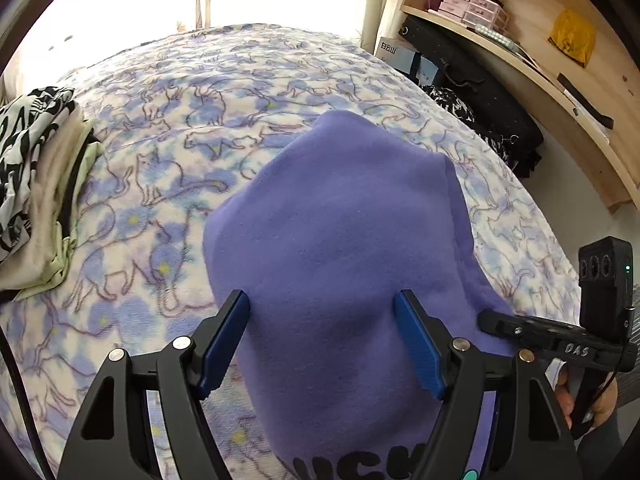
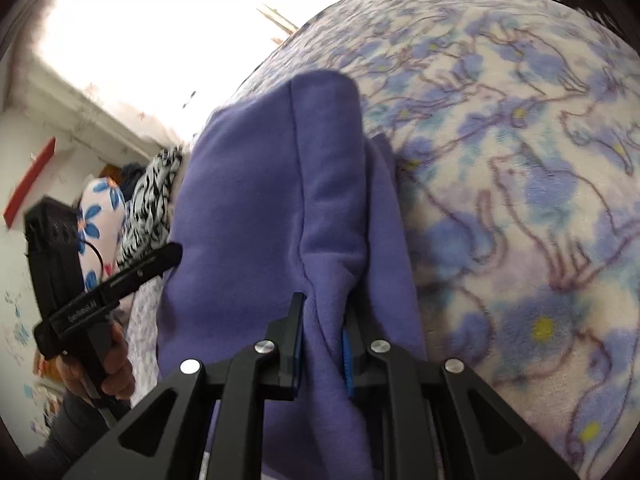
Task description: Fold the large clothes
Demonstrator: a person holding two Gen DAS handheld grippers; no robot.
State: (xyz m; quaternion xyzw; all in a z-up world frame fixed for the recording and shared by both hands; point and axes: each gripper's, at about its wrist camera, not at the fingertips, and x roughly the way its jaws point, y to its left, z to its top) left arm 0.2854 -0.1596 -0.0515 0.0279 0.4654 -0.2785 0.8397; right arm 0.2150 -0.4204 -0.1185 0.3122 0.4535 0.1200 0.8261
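Note:
A large purple fleece garment (image 1: pixel 340 208) lies humped on the cat-print blanket (image 1: pixel 168 168), with black letters near the lower edge of the left wrist view. My left gripper (image 1: pixel 322 294) stands open above it, its blue pads wide apart on either side of the hump; I see no pinch. My right gripper (image 2: pixel 324 304) is shut on a raised fold of the purple garment (image 2: pixel 248 200), and cloth hangs down between its fingers. In the left wrist view the right gripper (image 1: pixel 486 316) reaches in from the right to the garment's edge. The left gripper (image 2: pixel 172 250) shows at the garment's left side.
A pile of folded clothes (image 1: pixel 36 184) with a black-and-white print on top sits at the bed's left edge. A wooden shelf (image 1: pixel 520 52) with small boxes and a black bag (image 1: pixel 480 92) stand beside the bed on the right. A flowered pillow (image 2: pixel 100 208) lies beyond the pile.

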